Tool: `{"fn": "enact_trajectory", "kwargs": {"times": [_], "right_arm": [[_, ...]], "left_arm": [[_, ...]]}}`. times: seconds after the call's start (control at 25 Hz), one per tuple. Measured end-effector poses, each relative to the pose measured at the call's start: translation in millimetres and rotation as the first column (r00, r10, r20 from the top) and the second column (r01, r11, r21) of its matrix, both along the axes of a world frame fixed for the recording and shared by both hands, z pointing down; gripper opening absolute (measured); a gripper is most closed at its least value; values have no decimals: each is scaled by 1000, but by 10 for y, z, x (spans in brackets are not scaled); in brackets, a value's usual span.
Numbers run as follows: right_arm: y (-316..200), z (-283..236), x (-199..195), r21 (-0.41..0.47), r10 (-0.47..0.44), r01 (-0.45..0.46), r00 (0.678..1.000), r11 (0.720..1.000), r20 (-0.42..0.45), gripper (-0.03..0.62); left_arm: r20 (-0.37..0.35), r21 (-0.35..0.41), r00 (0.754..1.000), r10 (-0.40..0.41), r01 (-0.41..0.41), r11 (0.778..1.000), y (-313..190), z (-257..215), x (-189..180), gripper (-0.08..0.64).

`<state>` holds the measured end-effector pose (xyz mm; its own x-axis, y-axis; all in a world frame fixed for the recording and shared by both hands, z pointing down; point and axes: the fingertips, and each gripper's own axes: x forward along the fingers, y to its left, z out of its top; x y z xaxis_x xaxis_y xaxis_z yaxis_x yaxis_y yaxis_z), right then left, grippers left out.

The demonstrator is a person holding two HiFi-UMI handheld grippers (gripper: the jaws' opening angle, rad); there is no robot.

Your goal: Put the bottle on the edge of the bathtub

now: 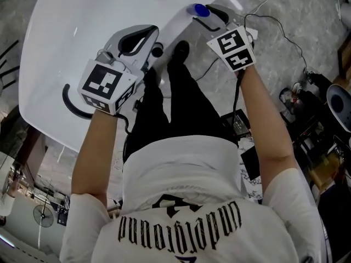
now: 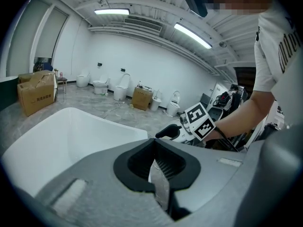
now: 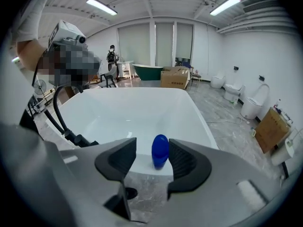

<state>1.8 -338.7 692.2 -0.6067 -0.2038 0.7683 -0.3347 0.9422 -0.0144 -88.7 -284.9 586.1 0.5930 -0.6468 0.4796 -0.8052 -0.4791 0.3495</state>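
Note:
A small blue bottle (image 1: 198,10) (image 3: 160,151) stands upright on the near rim of the white bathtub (image 1: 174,25) (image 3: 128,110). My right gripper (image 1: 211,16) (image 3: 152,159) is open around it. The bottle sits between the two black jaws, close to the right-hand one, with a clear gap on the left. My left gripper (image 1: 147,39) (image 2: 154,144) hangs over the tub's rim to the left, jaws shut together with nothing held. The left gripper view also shows the right gripper (image 2: 166,132) and its marker cube (image 2: 199,122).
A black curved faucet pipe (image 1: 71,104) (image 3: 57,119) stands at the tub's left side. Cables (image 1: 277,29) and equipment (image 1: 315,95) lie on the grey marble floor to the right. Cardboard boxes (image 2: 35,92) (image 3: 271,129) and toilets (image 2: 100,85) stand farther off.

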Motion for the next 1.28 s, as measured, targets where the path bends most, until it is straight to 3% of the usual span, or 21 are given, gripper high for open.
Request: {"fn": "enact_trajectory", "kwargs": {"times": [0.24, 0.48, 0.8, 0.96, 1.28], "right_arm": [[217, -362, 167, 60, 119, -119, 993, 991, 6, 212], [577, -1038, 156, 127, 190, -197, 980, 972, 62, 208], [1176, -1959, 110, 173, 260, -283, 955, 943, 144, 126], [1478, -2500, 63, 227, 259, -306, 942, 925, 213, 83], [1984, -3270, 198, 273, 239, -330, 917, 904, 319, 24]], "left_arm": [[7, 40, 999, 39, -39, 998, 312, -339, -55, 8], [13, 110, 996, 89, -90, 990, 661, -849, -66, 8], [-6, 231, 989, 146, -141, 963, 1100, -1659, 42, 8], [-11, 285, 981, 195, -184, 941, 1374, -2042, 96, 8], [-37, 380, 979, 201, -172, 909, 1825, -2629, 90, 8]]}}
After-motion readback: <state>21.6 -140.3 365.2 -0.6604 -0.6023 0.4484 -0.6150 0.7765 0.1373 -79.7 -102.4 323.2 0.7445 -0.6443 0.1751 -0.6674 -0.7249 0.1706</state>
